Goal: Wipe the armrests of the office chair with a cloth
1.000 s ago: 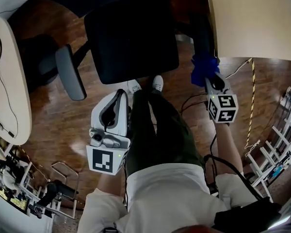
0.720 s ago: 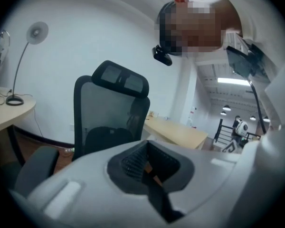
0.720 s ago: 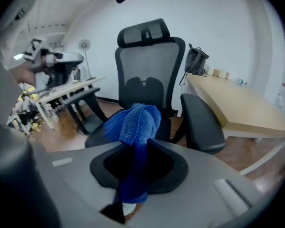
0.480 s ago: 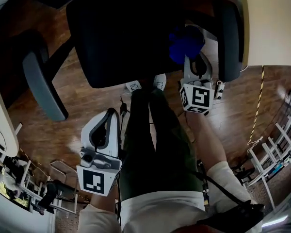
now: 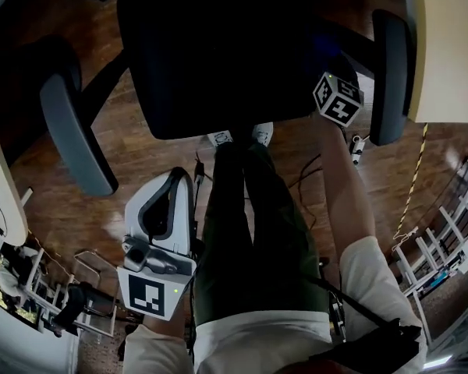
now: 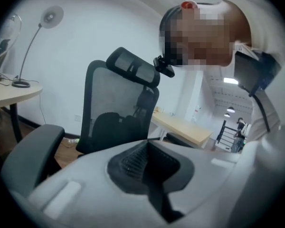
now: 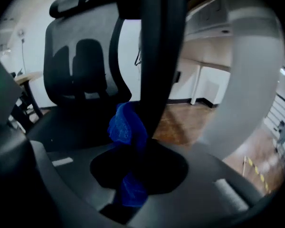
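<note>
Your right claw [image 5: 338, 98] has pushed further forward since a moment ago, and the cloth [image 7: 127, 126] no longer shows from the head view. On your left, the left claw [image 5: 175, 181] hangs beside your leg [image 5: 249, 209], clenched on nothing, with the left armrest [image 5: 76, 135] ahead and off to its left. The right claw grasps the blue cloth, which bunches just ahead of the jaws against the dark armrest post [image 7: 156, 56]. The right armrest [image 5: 390, 76] sits just right of that claw.

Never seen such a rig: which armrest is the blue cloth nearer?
The armrest on the person's right, by the beige desk. The right gripper holds the blue cloth beside its post; the left armrest lies across the seat.
</note>
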A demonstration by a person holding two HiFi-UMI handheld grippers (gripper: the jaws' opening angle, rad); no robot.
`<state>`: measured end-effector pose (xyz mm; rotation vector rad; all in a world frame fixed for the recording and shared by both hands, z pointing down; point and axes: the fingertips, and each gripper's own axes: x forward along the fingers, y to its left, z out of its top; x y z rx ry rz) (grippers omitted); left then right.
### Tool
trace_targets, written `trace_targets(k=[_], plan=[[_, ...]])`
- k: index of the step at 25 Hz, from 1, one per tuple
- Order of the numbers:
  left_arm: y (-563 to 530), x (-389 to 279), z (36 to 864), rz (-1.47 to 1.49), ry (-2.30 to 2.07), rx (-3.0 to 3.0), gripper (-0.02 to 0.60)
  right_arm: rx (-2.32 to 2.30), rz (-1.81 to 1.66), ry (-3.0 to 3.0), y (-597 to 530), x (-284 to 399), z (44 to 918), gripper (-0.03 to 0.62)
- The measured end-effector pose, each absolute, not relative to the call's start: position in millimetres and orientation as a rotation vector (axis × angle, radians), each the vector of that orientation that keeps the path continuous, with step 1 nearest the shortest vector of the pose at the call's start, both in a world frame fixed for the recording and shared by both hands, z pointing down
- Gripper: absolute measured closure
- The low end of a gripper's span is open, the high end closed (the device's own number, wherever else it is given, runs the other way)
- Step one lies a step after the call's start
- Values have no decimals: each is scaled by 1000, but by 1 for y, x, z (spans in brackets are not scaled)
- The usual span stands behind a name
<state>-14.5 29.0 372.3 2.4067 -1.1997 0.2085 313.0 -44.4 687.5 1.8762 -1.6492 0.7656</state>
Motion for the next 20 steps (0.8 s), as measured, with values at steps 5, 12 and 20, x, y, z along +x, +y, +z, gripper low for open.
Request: trace_targets(k=[5, 12, 20], plan=[[35, -53, 366, 183, -1349, 2356, 591, 1642, 718, -1934, -51, 219, 635, 519], [42, -159, 325, 109, -1770, 2167, 591, 873, 534, -2704, -17, -69, 398, 517], [79, -229, 295, 59, -1932, 2062, 591, 360, 201, -2470, -117, -215, 429, 519]])
